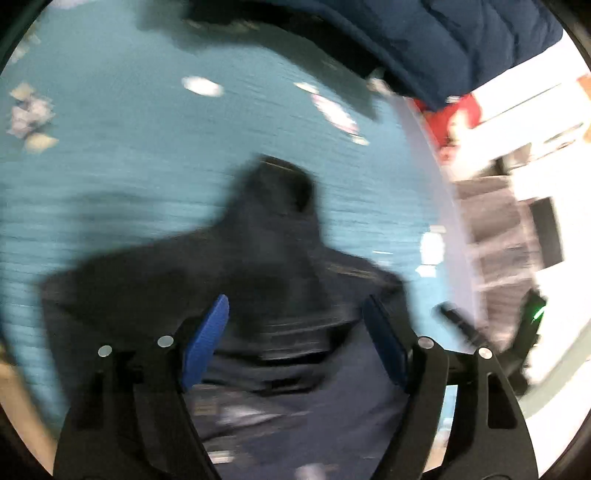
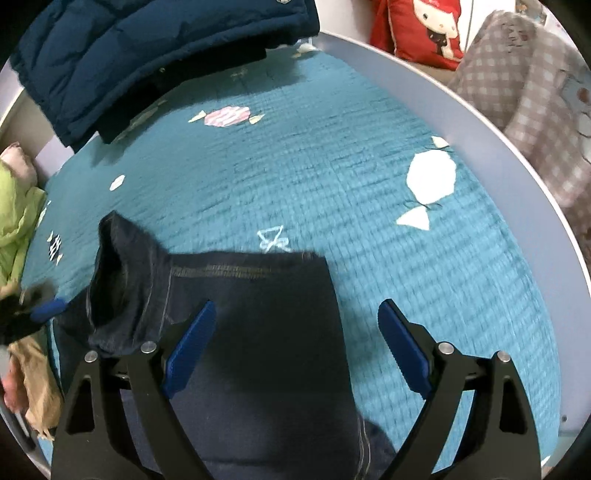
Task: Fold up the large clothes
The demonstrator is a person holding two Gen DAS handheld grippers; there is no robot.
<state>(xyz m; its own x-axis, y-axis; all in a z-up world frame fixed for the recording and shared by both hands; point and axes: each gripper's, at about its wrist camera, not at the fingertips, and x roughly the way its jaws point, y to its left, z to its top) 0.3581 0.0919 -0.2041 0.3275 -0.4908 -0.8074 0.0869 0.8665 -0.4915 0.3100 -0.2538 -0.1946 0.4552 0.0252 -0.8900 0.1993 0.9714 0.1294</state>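
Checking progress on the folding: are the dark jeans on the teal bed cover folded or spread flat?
Folded: the jeans lie doubled over, one hemmed leg end flat on top, another leg opening gaping beside it.

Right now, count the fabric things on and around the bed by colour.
Dark navy: 2, jeans and puffer jacket
Red: 1, cushion
Grey checked: 1, blanket
Lime green: 1, garment
Teal: 1, quilt
Total: 6

dark blue jeans (image 2: 258, 332) lay folded on the teal quilt, one leg end apparently rumpled and standing open at left.
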